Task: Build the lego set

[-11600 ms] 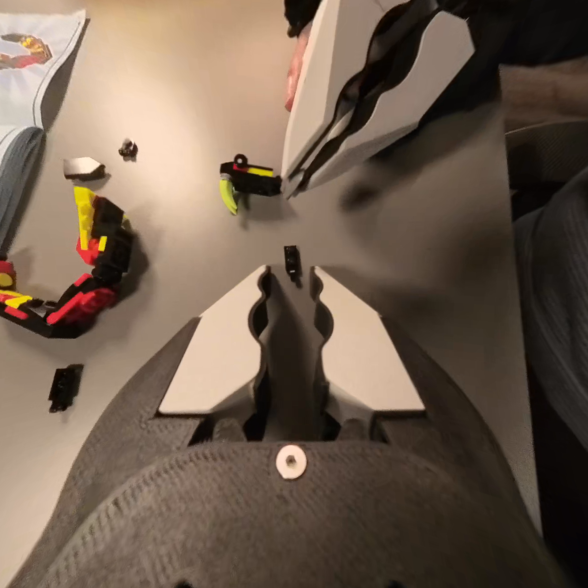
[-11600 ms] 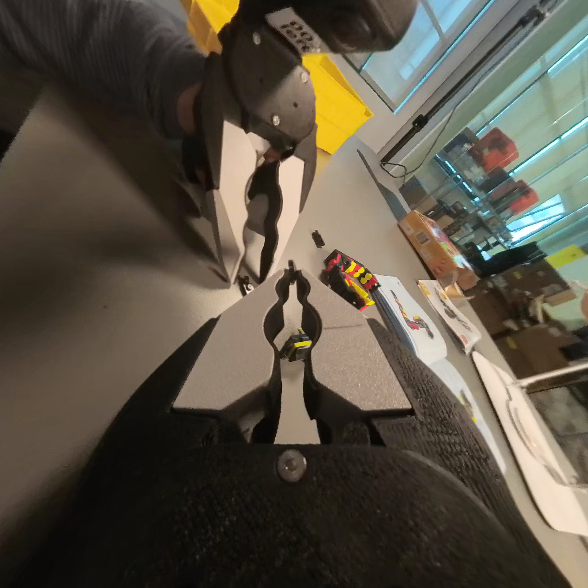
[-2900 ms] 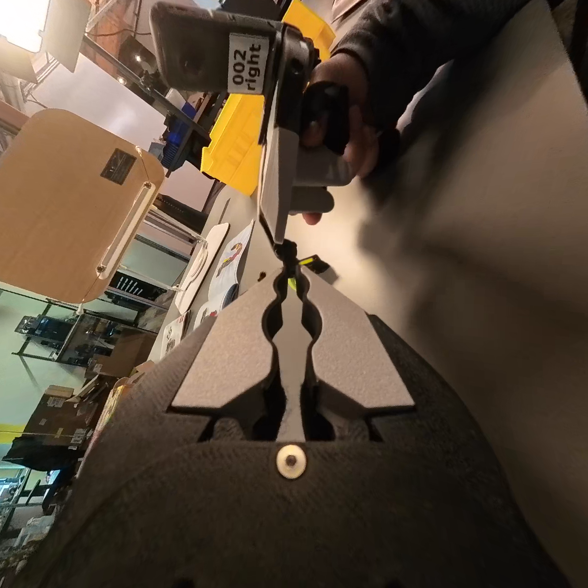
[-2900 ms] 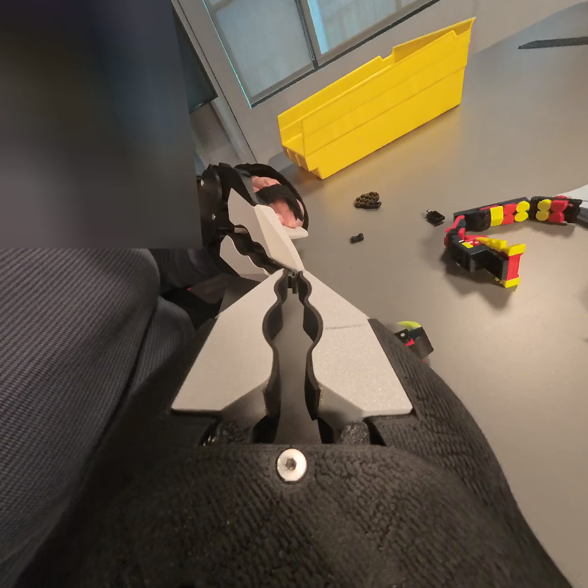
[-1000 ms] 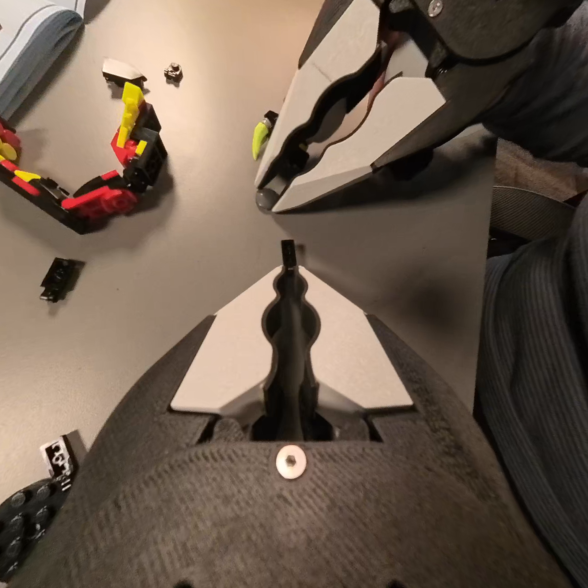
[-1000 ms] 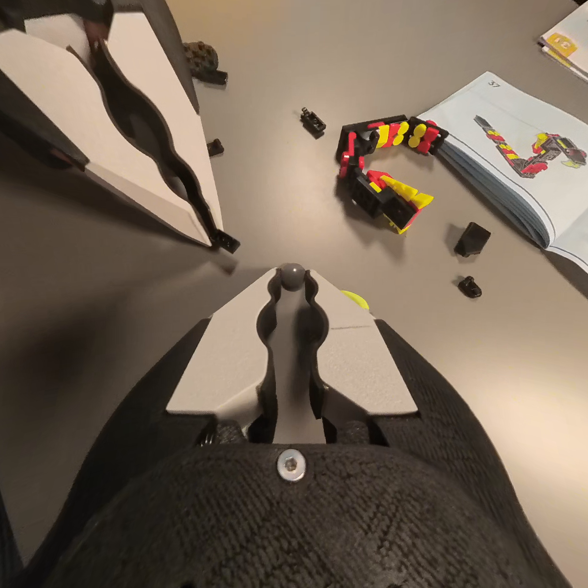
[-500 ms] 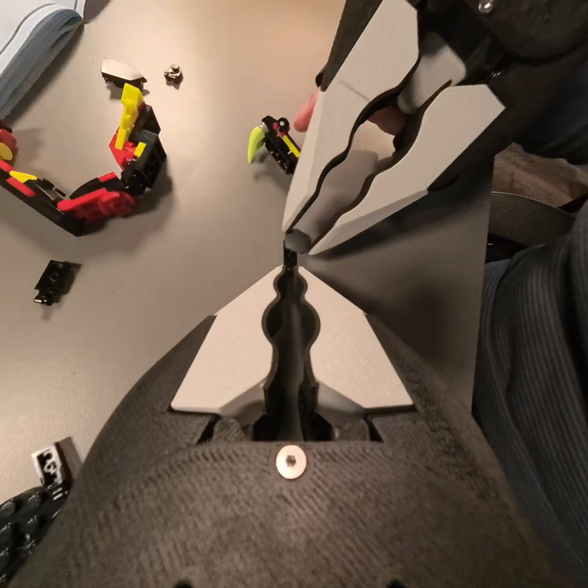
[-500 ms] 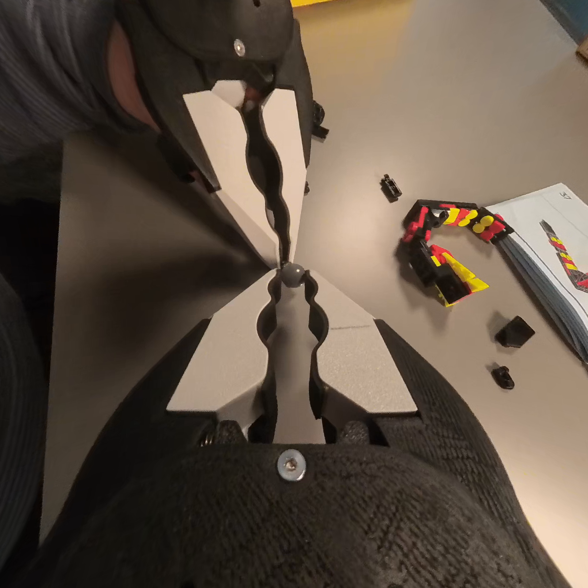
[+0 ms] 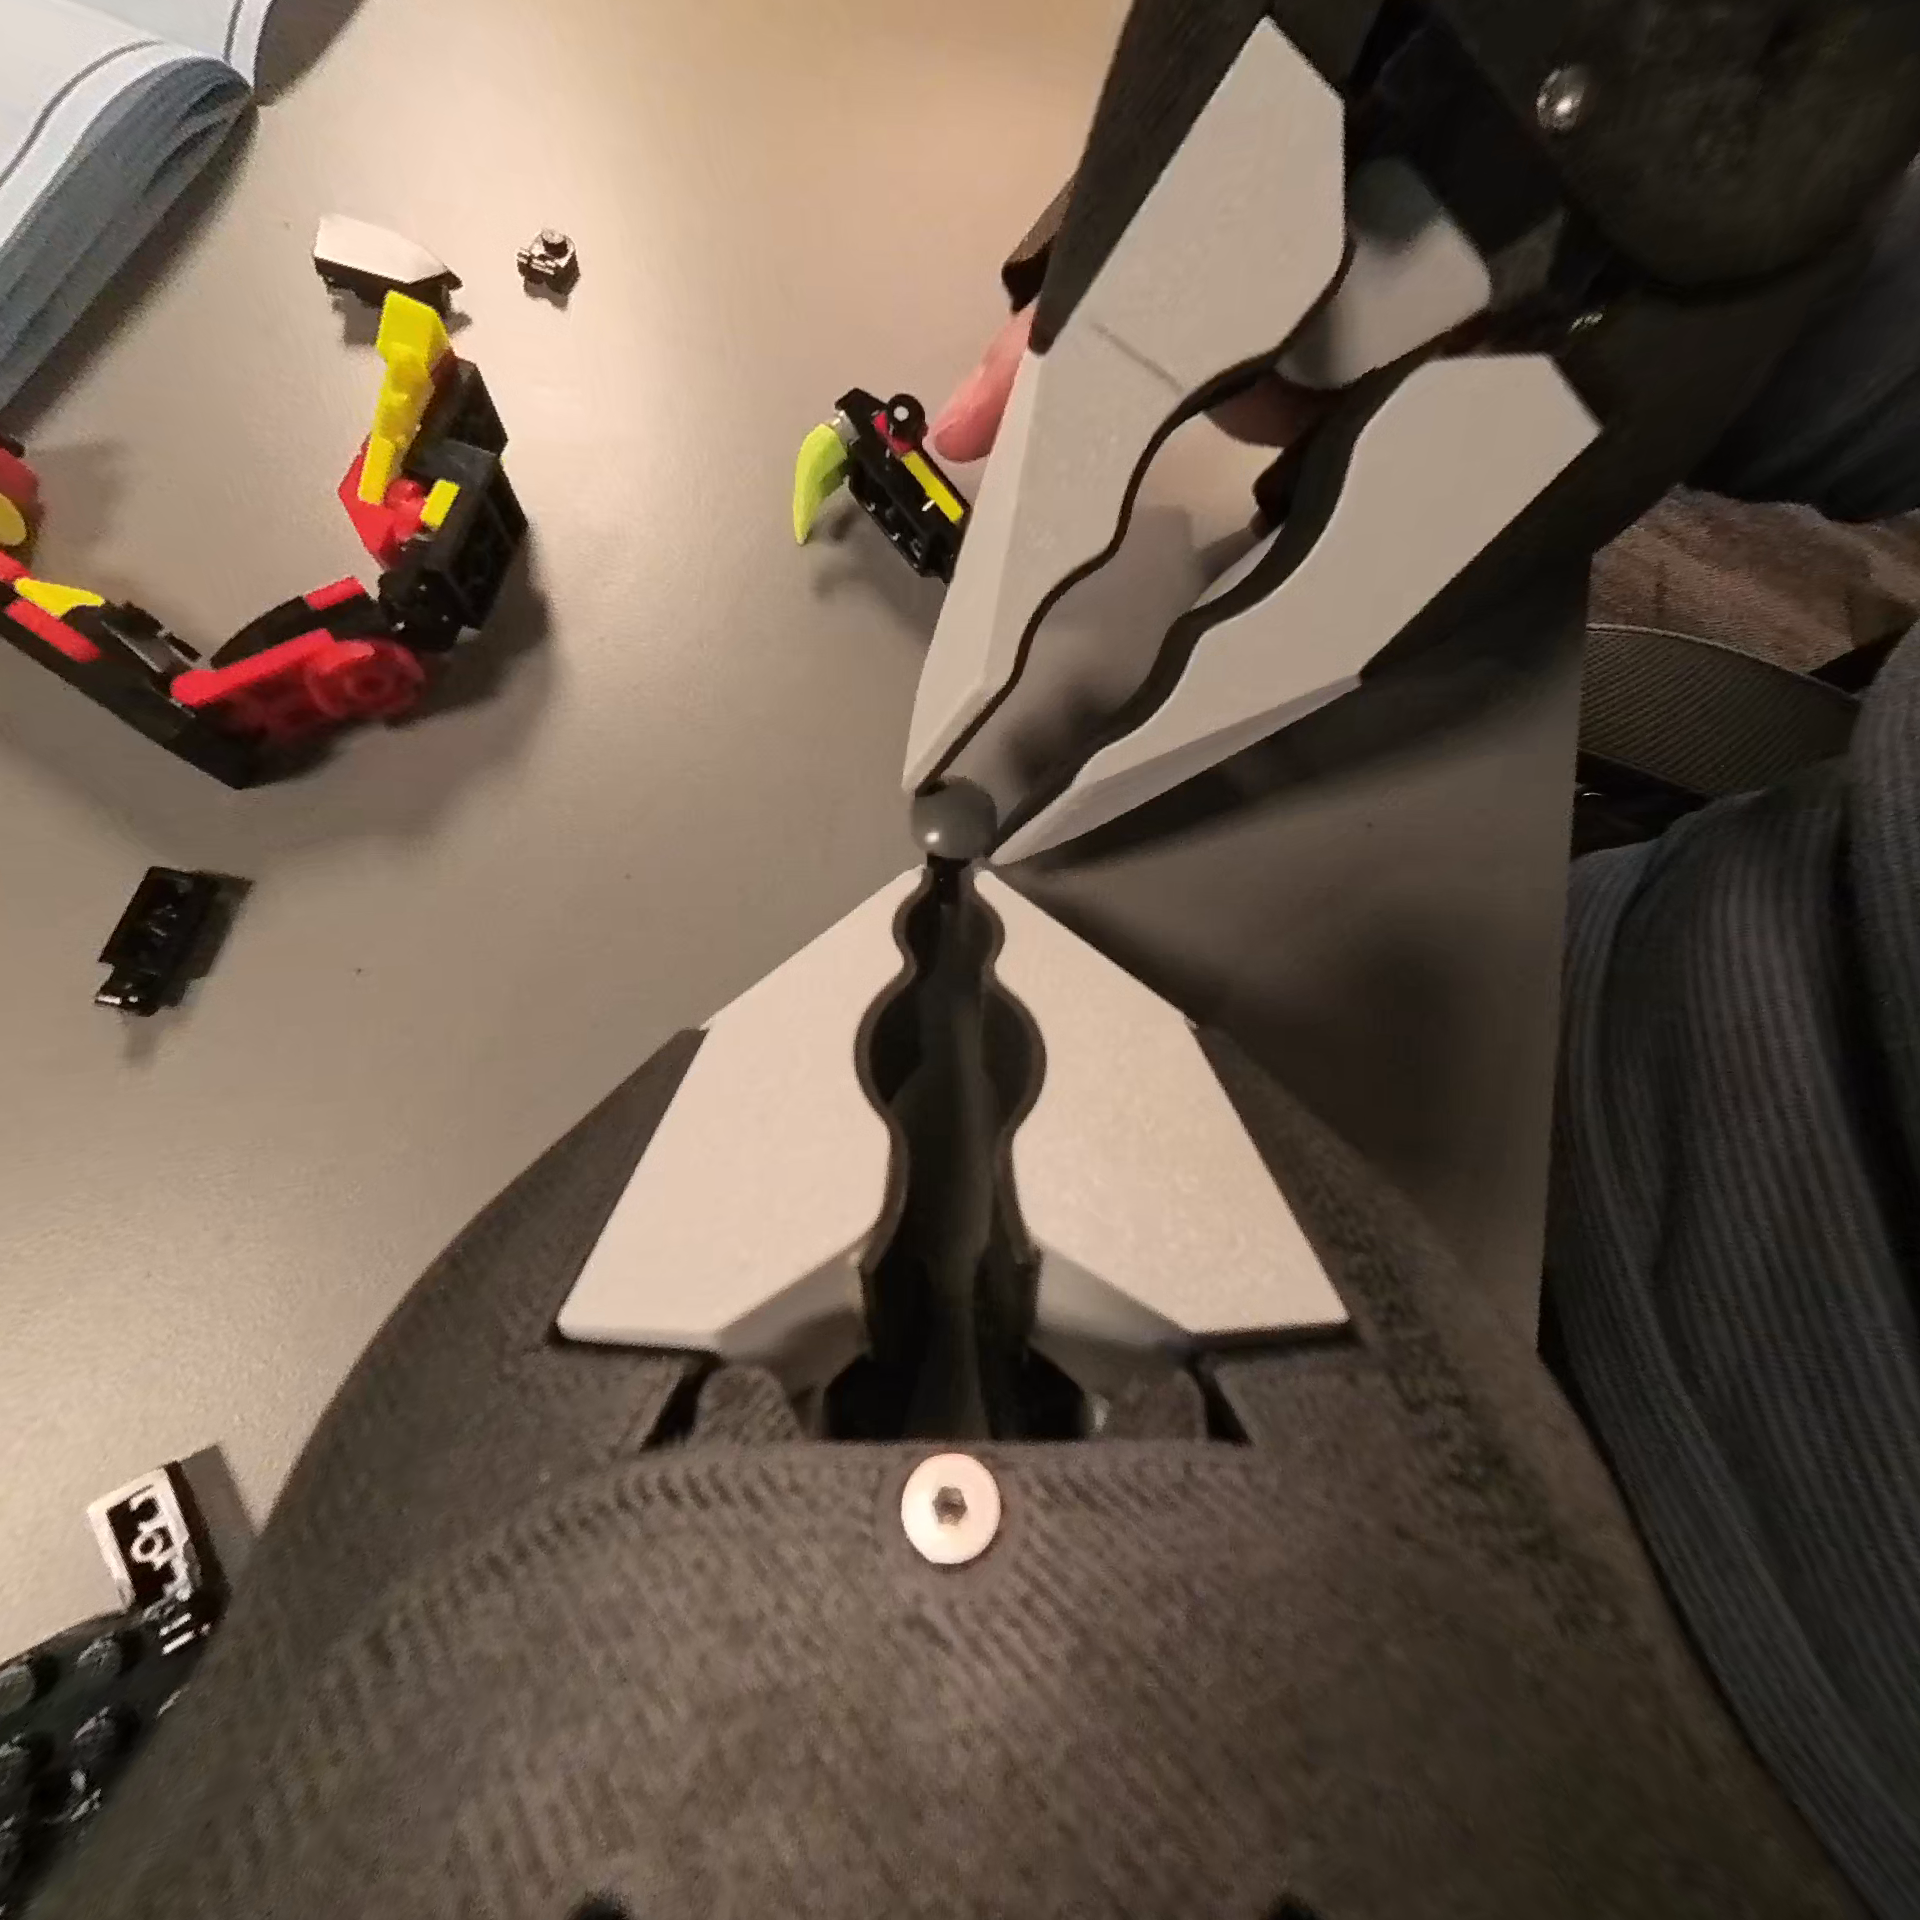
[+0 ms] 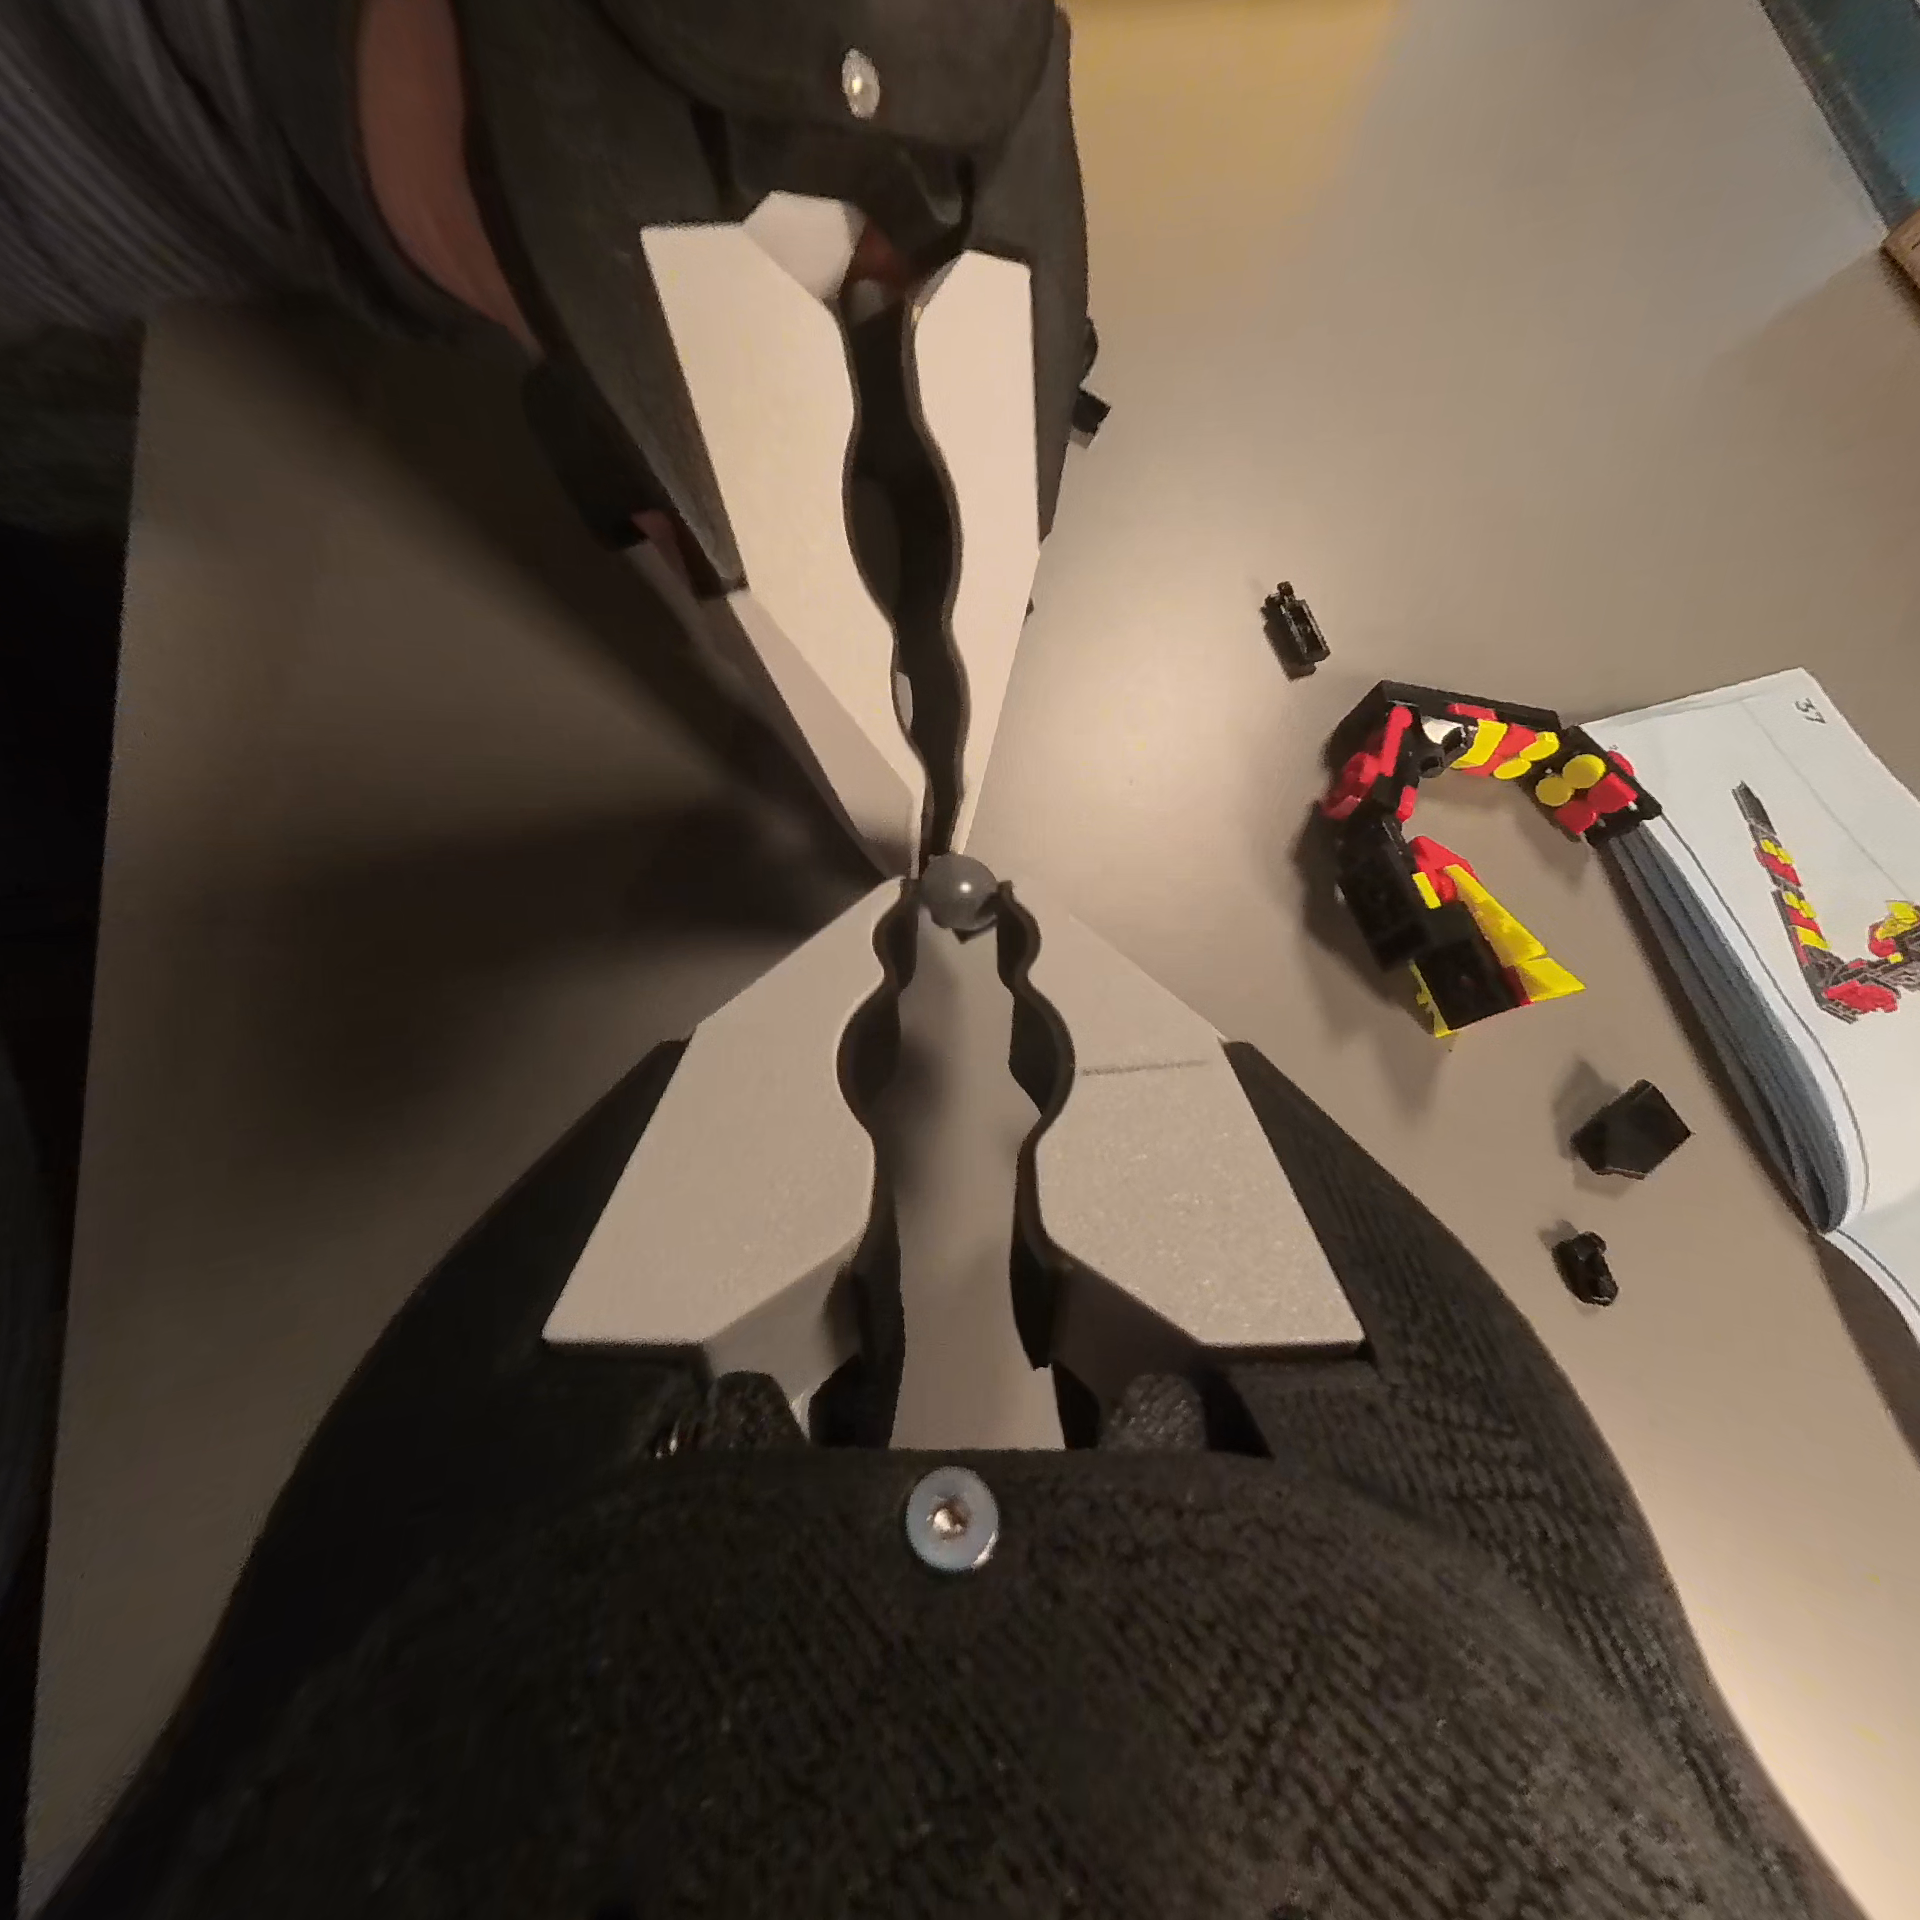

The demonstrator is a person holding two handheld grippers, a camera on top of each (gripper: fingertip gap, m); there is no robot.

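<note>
- Since half a second ago, our two grippers have closed the last gap: the grey ball piece point(image 9: 954, 814) now sits directly against the tip of the small black piece point(image 9: 948, 883), where before it hung just off to one side of it.
- Our right gripper point(image 10: 954, 902) is clenched on the grey ball piece point(image 10: 956, 889) at the very fingertips; our left gripper point(image 9: 951, 883) is clamped on the thin black piece, of which only a sliver shows between the fingertips.
- In the right wrist view the left gripper point(image 10: 935, 847) points straight at us, tip to tip, above the table point(image 10: 1403, 312).
- We judge the step in hand to be mating ball and black socket piece in mid-air. The next move calls for a straight push along the shared axis, with both grips firm so that neither small part twists or slips out.
- The rest of the set lies untouched from a second ago: the red, yellow and black tail assembly point(image 9: 312, 582), the lime-clawed subassembly point(image 9: 883, 483), a black clip piece point(image 9: 161, 935), a black wedge point(image 10: 1629, 1130) and a small black stud point(image 10: 1587, 1265) beside the open instruction booklet point(image 10: 1787, 894).
- Whether the ball has already seated, we cannot tell.
</note>
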